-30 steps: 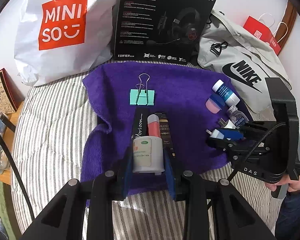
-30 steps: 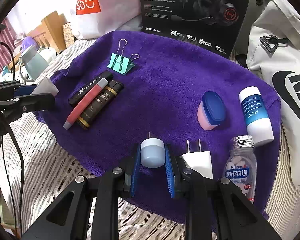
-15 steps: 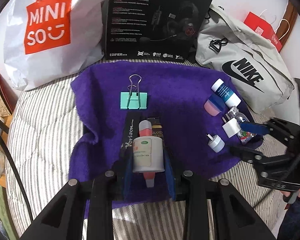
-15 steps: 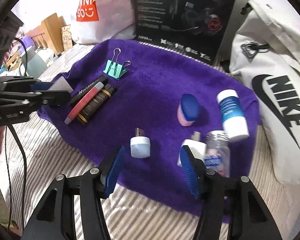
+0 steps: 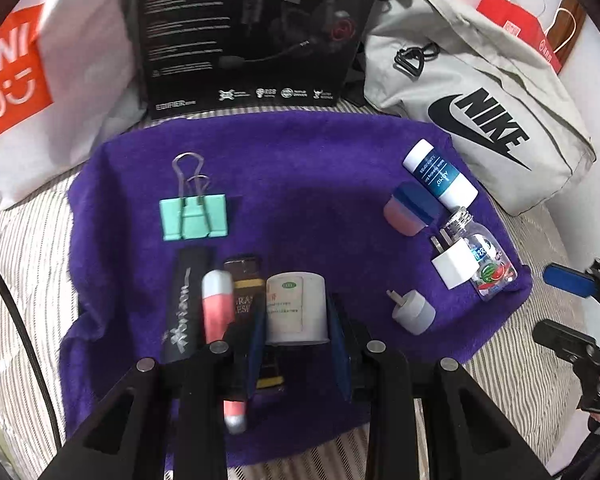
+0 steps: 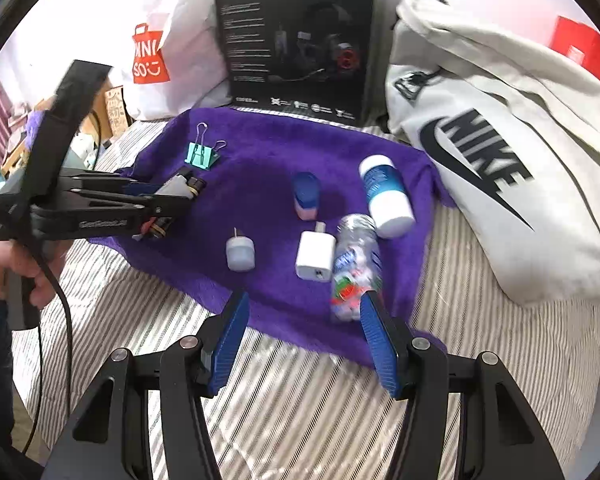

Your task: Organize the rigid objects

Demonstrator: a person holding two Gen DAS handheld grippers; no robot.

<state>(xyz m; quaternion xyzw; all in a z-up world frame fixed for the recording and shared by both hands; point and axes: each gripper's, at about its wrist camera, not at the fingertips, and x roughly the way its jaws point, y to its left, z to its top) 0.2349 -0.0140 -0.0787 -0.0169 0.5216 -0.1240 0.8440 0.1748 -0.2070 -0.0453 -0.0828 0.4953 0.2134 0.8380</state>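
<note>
My left gripper (image 5: 296, 340) is shut on a white tube (image 5: 296, 308) with a green-marked label, held just above the purple towel (image 5: 300, 184), right of a black pen case (image 5: 186, 304), a pink tube (image 5: 217, 306) and a dark stick (image 5: 246, 292). It also shows in the right wrist view (image 6: 172, 194). My right gripper (image 6: 304, 336) is open and empty, pulled back over the striped bed. In front of it lie a small grey plug (image 6: 240, 254), a white charger (image 6: 315, 255) and a clear candy bottle (image 6: 354, 264).
A teal binder clip (image 5: 194, 216), a pink jar with blue lid (image 5: 408, 210) and a white-blue bottle (image 5: 440, 176) lie on the towel. Behind stand a Miniso bag (image 5: 40, 80), a black headset box (image 5: 252, 32) and a grey Nike bag (image 5: 480, 100).
My right gripper opened, left the small grey plug on the towel and drew back toward the bed edge. My left gripper, still holding the white tube, shifted right of the pen group.
</note>
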